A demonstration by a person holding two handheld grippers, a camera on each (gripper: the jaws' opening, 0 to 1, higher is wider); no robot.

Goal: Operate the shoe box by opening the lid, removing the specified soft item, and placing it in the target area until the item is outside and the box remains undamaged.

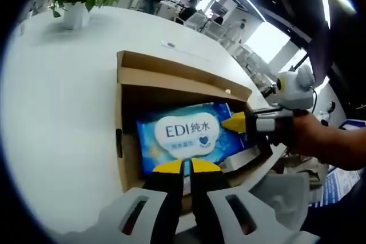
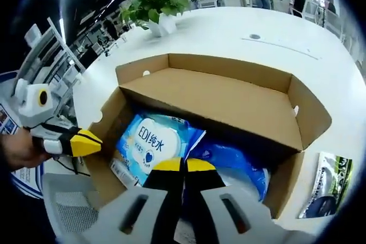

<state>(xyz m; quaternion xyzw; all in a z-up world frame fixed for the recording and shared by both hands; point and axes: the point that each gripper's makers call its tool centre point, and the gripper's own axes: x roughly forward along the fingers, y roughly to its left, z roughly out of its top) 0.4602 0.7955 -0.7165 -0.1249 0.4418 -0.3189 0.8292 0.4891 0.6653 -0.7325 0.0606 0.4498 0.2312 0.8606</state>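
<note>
Cardboard shoe box point(image 1: 128, 92) lies open, blue wipes pack point(image 1: 189, 135) just beyond closed left tool point(image 1: 186, 167).

- The shoe box point(image 1: 171, 81) is plain brown cardboard, matt, with raw cut edges and a slightly fibrous look on its open lid point(image 2: 229, 92).
- The wipes pack point(image 1: 191, 135) is soft plastic film, glossy, blue with a white printed label; light glints off its creases.
- A second blue pack point(image 2: 237, 161) beside it in the box has the same shiny, wrinkled film.
- The table point(image 1: 63, 112) is white, smooth, with a faint satin sheen.
- The left gripper point(image 1: 187, 167) has matt black jaws with yellow tips, on pale grey plastic.
- The right gripper point(image 2: 183, 165) looks the same.
- The leaflet point(image 2: 329, 184) on the table is glossy printed paper.
- The plant pot point(image 1: 74, 15) is smooth and white.
</note>
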